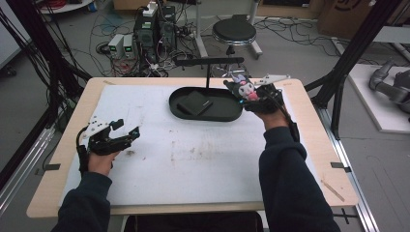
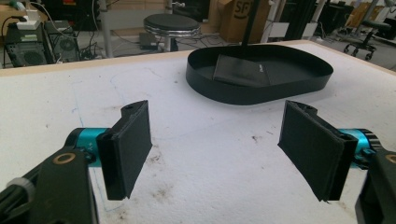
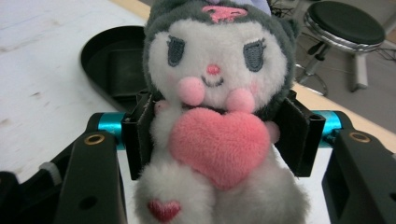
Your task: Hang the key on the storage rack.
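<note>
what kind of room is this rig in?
Most likely a robotics lab or data-collection workspace. Computer towers sit on the floor among tangled cables, black metal framing surrounds the table, and a grey robot arm lies off to the right.

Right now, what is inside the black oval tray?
The black oval tray holds a flat dark folded pouch or cloth, with a thin black post rising beside it. Whatever lies under the pouch is covered.

Plush toy's (image 3: 219,116) ear tips and feet beyond the frame edges
</note>
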Available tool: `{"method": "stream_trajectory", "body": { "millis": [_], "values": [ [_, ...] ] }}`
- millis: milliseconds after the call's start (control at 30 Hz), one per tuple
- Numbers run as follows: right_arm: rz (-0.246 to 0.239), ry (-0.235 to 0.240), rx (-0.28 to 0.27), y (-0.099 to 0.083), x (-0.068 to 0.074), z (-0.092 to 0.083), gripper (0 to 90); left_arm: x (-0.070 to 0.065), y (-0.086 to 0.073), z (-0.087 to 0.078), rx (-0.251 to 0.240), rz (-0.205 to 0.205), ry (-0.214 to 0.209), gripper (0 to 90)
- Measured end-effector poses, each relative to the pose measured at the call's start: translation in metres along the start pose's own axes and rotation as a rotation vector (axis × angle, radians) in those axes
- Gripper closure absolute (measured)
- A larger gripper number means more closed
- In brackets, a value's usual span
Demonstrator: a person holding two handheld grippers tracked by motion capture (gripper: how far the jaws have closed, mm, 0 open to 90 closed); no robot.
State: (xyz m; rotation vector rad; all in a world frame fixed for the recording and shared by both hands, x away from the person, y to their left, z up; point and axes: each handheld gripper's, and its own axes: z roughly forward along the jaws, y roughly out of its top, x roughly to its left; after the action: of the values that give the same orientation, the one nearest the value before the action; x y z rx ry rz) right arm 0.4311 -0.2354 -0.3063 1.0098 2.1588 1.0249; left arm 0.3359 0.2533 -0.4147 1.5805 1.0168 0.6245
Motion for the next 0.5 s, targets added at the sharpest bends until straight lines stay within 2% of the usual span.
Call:
{"method": "stream_trajectory", "body": {
  "millis": [200, 333, 500],
  "values": [
    [0.005, -0.047, -0.010, 0.023, -0.025, 0.014, 39.4, 0.001, 0.000, 0.000, 0.000, 0.003, 0.001, 24.9],
    [0.029, -0.050, -0.031, 0.034, -0.032, 0.022, 39.5, 0.002, 0.000, 0.000, 0.001, -0.002, 0.000, 24.9],
    [0.026, -0.075, -0.018, 0.047, -0.038, 0.033, 39.6, 0.002, 0.000, 0.000, -0.002, -0.005, 0.000, 24.9]
  ]
}}
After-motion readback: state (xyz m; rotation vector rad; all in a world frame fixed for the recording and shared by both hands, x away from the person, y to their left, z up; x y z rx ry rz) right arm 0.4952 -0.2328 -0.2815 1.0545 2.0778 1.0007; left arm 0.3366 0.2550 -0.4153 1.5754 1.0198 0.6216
